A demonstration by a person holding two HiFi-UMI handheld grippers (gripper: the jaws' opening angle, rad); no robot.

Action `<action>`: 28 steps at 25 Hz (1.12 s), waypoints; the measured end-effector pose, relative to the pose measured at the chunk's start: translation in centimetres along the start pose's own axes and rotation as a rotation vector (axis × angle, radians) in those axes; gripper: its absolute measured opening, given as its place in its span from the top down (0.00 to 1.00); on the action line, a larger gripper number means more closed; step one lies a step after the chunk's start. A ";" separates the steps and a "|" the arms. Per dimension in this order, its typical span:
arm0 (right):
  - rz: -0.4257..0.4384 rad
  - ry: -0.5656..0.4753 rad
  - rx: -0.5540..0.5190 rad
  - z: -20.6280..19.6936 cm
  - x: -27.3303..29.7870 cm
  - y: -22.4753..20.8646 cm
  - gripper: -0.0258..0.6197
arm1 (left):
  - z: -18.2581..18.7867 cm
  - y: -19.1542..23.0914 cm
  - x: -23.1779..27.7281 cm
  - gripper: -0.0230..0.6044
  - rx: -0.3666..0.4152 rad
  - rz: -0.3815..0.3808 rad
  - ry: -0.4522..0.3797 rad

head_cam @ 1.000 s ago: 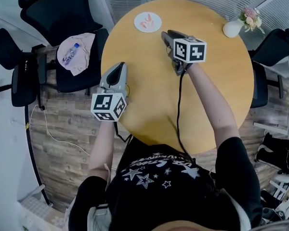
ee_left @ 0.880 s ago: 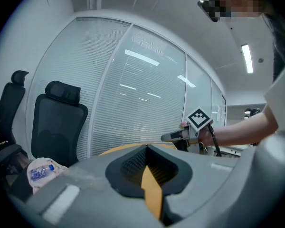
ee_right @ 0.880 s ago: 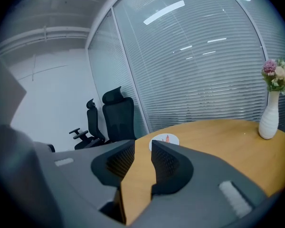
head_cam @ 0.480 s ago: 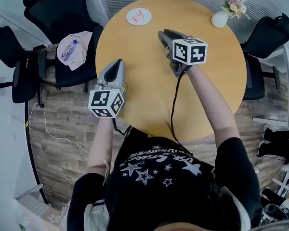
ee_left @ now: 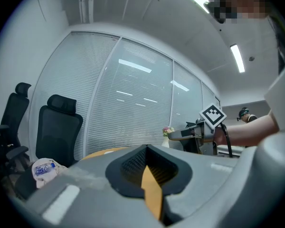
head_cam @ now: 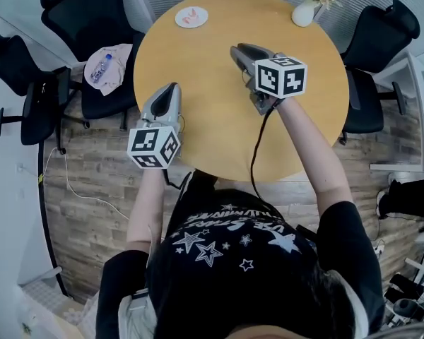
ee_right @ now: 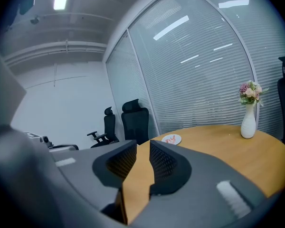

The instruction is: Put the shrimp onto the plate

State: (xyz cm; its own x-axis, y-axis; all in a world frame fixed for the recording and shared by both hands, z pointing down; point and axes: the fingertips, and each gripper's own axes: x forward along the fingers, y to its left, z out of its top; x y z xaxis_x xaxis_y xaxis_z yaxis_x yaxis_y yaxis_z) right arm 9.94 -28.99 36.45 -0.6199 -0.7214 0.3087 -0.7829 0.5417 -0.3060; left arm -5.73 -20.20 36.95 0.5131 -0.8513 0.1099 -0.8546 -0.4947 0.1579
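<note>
**A:** Where is the shrimp?

**B:** The shrimp (ee_right: 171,139) lies on the plate (head_cam: 203,17), as pink pieces on white. I cannot count the pieces from here. With the person at 6 o'clock, the plate sits at the 11 o'clock edge of the round counter (head_cam: 212,140).

**A:** So neither gripper carries any?

**B:** No, neither does. The left gripper (head_cam: 172,88) hangs over the counter's 8 o'clock rim, its jaws pressed together at the tips with nothing in them. The right gripper (head_cam: 236,51) is above the middle of the counter, aimed toward 11 o'clock. Its jaws stand a little apart and have just been closing, and only bare counter shows through the gap.

**A:** Why are both held well apart from the plate?

**B:** I judge the job done. With the shrimp already on the plate there is nothing left to pinch, so empty jaws make sense. Holding both grippers clear also means neither can knock the plate.

**A:** Is anything else in the way?

**B:** There is 1 vase (head_cam: 303,13) of flowers at 1 o'clock, but it stands well apart from both grippers, so it looks safe.
</note>
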 end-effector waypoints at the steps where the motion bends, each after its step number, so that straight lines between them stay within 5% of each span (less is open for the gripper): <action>1: 0.003 -0.003 -0.002 -0.2 -0.9 0.4 0.83 | 0.1 -0.8 -0.5 0.96 0.003 -0.002 -0.003; 11: -0.005 -0.048 -0.045 -3.2 -9.5 3.7 0.88 | 0.0 -7.3 -5.5 0.96 0.014 -0.018 -0.020; 28: -0.004 -0.056 0.041 -12.3 -21.6 6.9 0.96 | -3.4 -16.1 -11.5 0.96 -0.019 -0.012 0.006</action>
State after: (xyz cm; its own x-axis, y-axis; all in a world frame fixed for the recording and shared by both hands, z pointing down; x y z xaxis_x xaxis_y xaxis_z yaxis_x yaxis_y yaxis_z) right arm 17.32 -4.38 38.71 -0.6122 -0.7471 0.2591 -0.7816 0.5220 -0.3416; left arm 2.35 -1.83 36.43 0.5237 -0.8442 0.1143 -0.8468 -0.5012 0.1780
